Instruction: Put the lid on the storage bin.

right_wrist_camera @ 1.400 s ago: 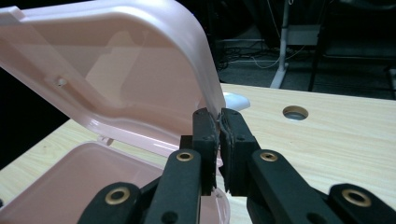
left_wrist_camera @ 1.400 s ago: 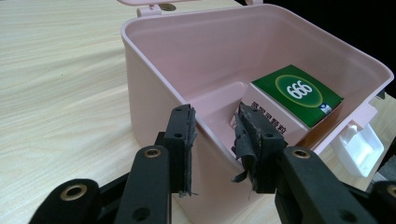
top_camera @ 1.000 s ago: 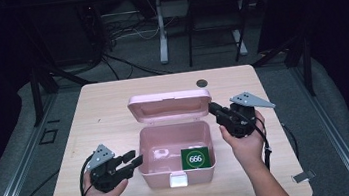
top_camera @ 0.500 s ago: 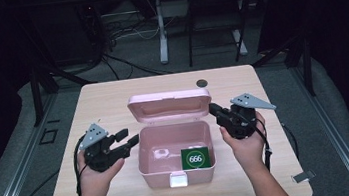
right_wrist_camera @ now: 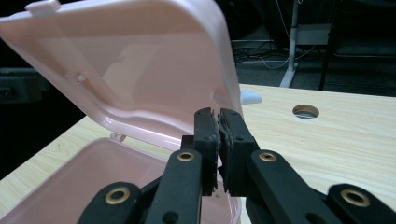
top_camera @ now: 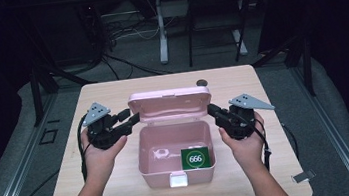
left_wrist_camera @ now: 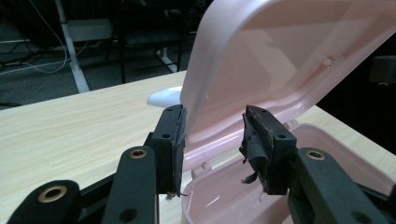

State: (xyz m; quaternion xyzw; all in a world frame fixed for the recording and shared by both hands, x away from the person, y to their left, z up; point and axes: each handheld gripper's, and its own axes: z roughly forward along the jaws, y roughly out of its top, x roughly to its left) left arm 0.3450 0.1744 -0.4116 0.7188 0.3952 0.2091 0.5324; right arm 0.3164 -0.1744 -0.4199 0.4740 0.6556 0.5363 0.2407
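Note:
A pink plastic box [top_camera: 161, 176] stands in the middle of the table with its lid [top_camera: 169, 103] raised at the back. Inside lie a green card marked 666 [top_camera: 195, 158] and a small white thing [top_camera: 159, 153]. My left gripper [top_camera: 132, 117] is at the lid's left edge. Its jaws have just been closing, and in the left gripper view they stand open [left_wrist_camera: 212, 126] with the lid's edge [left_wrist_camera: 196, 93] between them, beside the left pad. My right gripper [top_camera: 210, 107] is at the lid's right edge, shut [right_wrist_camera: 218, 114], with the lid's rim [right_wrist_camera: 154, 126] just behind its tips.
The light wooden table [top_camera: 111, 93] has a round hole [top_camera: 201, 81] behind the lid, also in the right gripper view as the hole [right_wrist_camera: 305, 111]. A white rounded piece [left_wrist_camera: 163, 95] shows behind the lid. Dark floor, cables and stands lie beyond.
My left gripper has risen and moved from beside the box's front left corner to the lid's left edge. The right gripper and the box have stayed put.

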